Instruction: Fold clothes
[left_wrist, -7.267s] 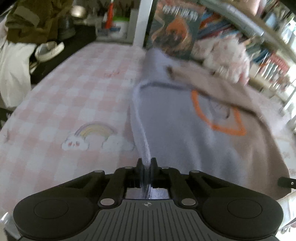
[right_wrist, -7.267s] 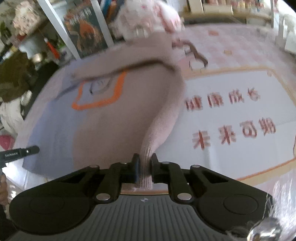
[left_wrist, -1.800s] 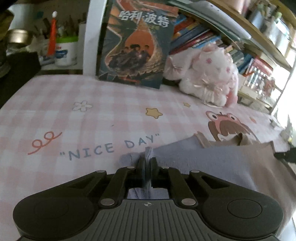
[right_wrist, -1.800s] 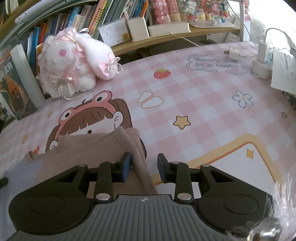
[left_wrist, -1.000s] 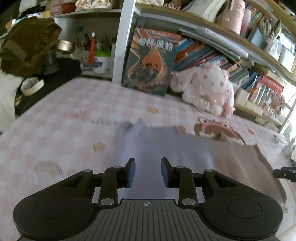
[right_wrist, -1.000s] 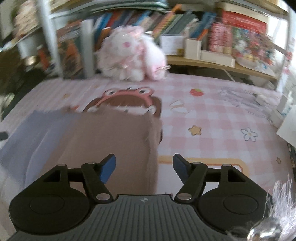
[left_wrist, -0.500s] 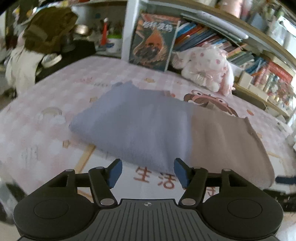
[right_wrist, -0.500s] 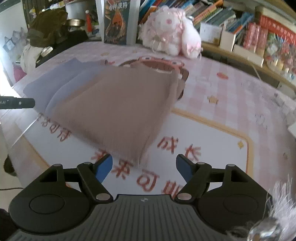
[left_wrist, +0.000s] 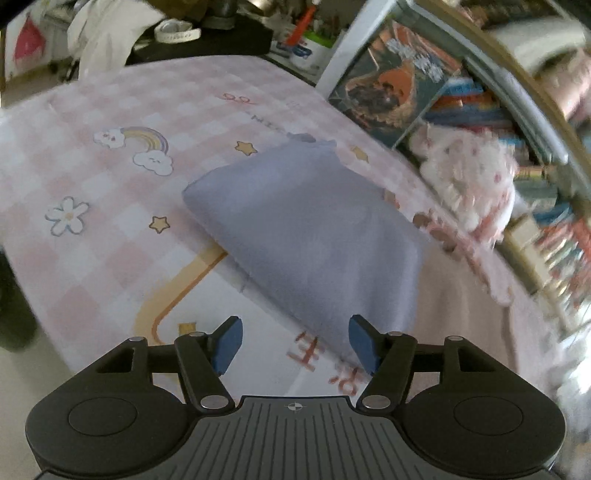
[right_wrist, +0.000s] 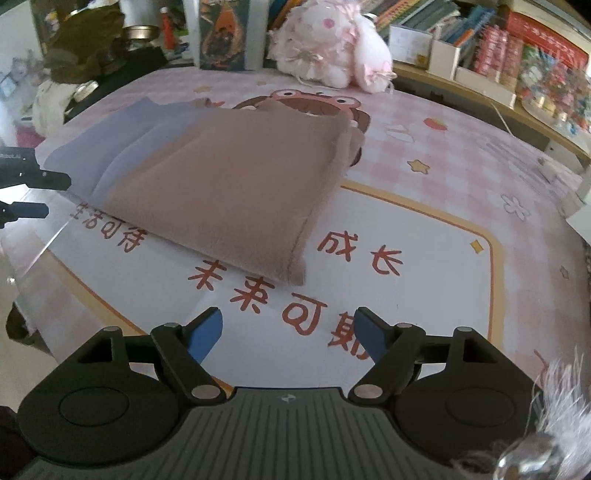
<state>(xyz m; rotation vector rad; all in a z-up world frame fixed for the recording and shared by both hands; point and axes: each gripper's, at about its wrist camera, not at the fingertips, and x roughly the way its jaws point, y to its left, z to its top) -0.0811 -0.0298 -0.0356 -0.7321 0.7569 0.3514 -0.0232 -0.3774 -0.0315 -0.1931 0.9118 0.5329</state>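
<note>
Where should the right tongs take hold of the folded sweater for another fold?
Probably at the near right corner of the folded sweater, coming in low from the front. The stacked layers end there in a free edge just ahead of the open right tongs, while the far right edge looks bunched.

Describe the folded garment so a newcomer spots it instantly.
On the pink checked cartoon-print table mat, in front of the bookshelf and the pink-and-white plush bunny, lies a flat folded knit sweater. It is half lavender, half beige-brown.
</note>
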